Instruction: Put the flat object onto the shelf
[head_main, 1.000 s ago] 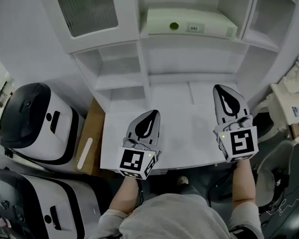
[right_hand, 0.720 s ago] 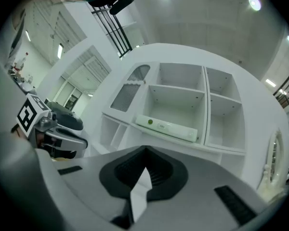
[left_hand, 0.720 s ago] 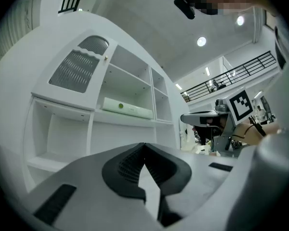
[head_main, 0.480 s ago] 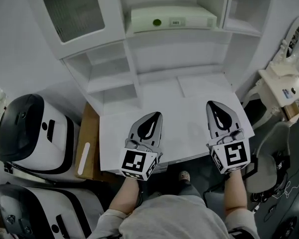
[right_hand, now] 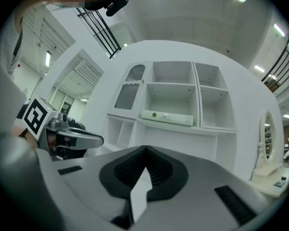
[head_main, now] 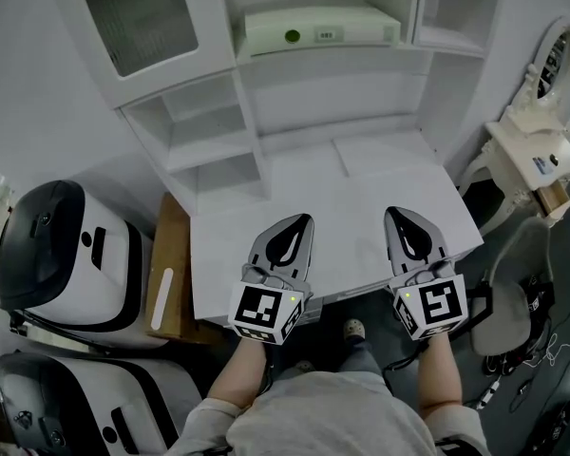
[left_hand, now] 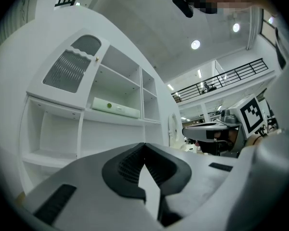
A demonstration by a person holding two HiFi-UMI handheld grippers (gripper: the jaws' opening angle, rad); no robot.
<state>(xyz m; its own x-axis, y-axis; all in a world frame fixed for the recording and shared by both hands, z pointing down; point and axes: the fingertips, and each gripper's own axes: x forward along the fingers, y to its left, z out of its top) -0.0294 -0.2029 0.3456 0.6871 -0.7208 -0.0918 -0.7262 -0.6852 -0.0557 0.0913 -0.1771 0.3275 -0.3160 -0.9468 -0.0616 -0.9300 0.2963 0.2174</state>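
The flat object (head_main: 318, 28) is a long white box with a green dot, lying on the middle shelf of the white shelf unit (head_main: 252, 112). It also shows in the left gripper view (left_hand: 116, 109) and the right gripper view (right_hand: 167, 117). My left gripper (head_main: 301, 220) hovers over the near edge of the white desk (head_main: 361, 183), shut and empty. My right gripper (head_main: 396, 213) sits beside it to the right, also shut with nothing held. Both point toward the shelf, well short of the box. In each gripper view the jaws meet at the tip (left_hand: 144, 146) (right_hand: 145, 149).
Two white-and-black machines (head_main: 62, 245) stand on the floor at the left, with a brown board (head_main: 171, 274) next to the desk. A grey chair (head_main: 518, 293) and a white stand (head_main: 537, 155) are at the right. The cabinet door with a mesh panel (head_main: 138, 17) is upper left.
Both grippers have drawn back toward the near desk edge, the right one more so and slightly leftward. The shelf and the box now sit farther from them in the head view.
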